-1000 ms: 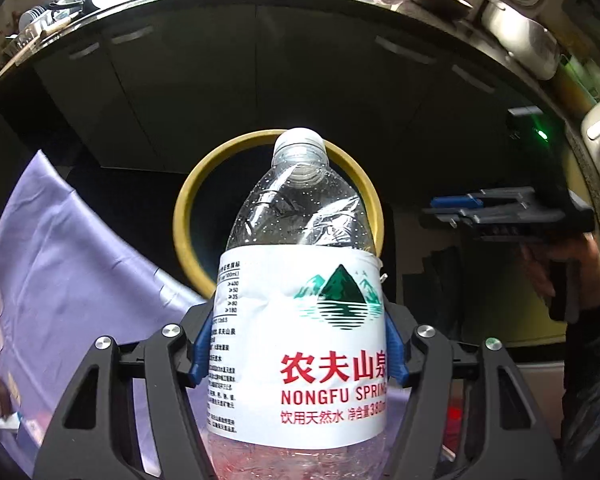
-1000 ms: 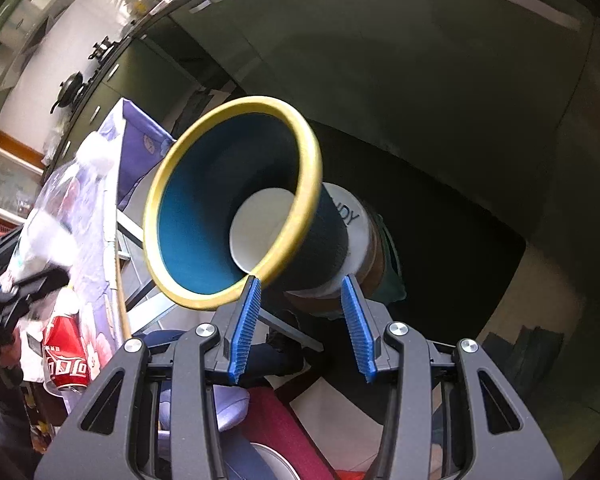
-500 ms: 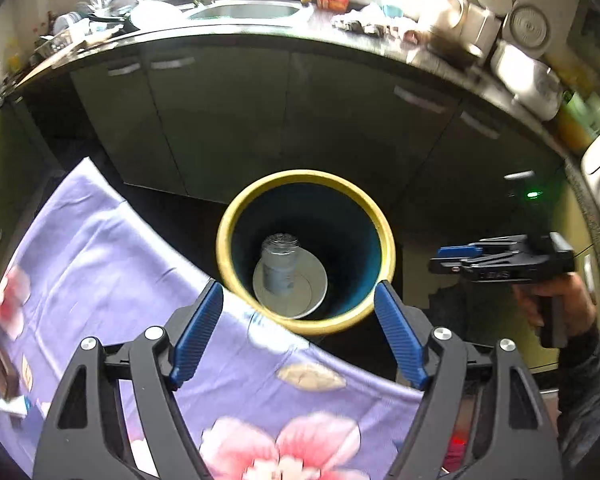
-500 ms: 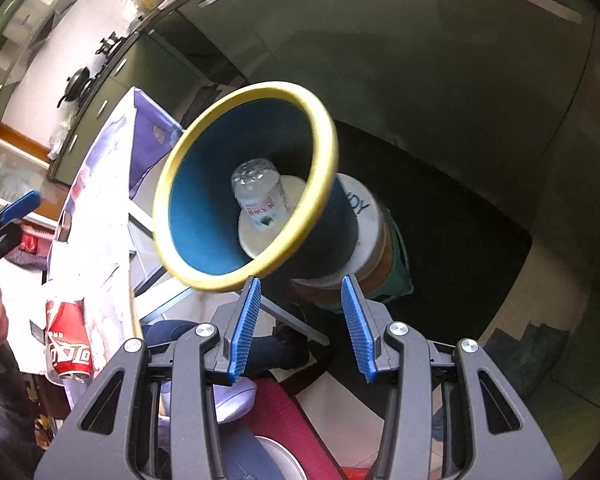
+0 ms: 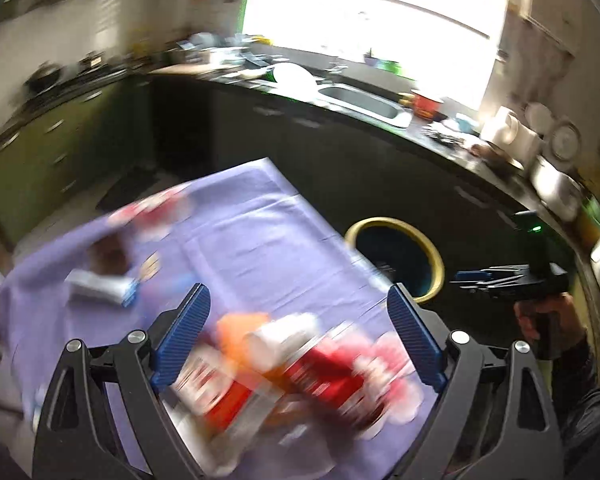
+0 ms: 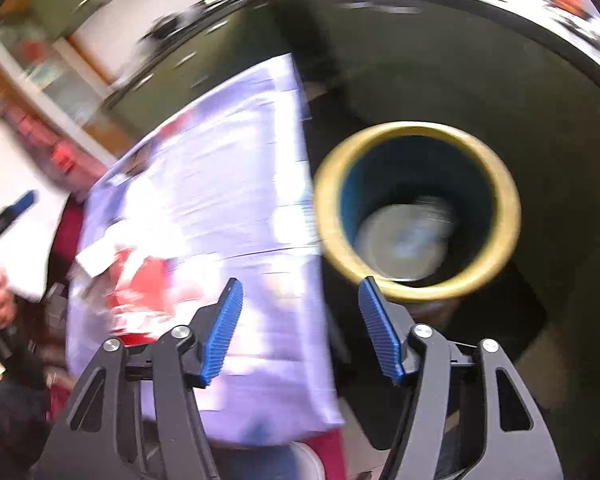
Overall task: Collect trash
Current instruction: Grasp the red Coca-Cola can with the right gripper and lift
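Observation:
My left gripper (image 5: 296, 300) hangs over the purple flowered tablecloth (image 5: 252, 240), its jaws opening wide and holding nothing. Blurred red cans (image 5: 320, 376) and an orange piece lie on the cloth just below it. A silver and blue packet (image 5: 100, 288) lies further left. The yellow-rimmed bin (image 5: 392, 222) stands on the floor past the table's right edge. My right gripper (image 6: 300, 284) is above the table edge beside the bin (image 6: 416, 131), jaws opening, empty. A blurred water bottle (image 6: 408, 240) lies in the bin's bottom. A red can (image 6: 140, 284) shows on the cloth.
Dark kitchen cabinets and a cluttered counter with a sink (image 5: 364, 100) run behind the table. A hand (image 5: 540, 320) holds the right gripper (image 5: 480, 278) beside the bin. The other gripper (image 6: 12, 208) shows at the left edge. Everything is motion-blurred.
The left gripper let the water bottle drop into the bin, then swung back and up over the table. The right gripper pulled away from the bin, rolled, and widened its jaws.

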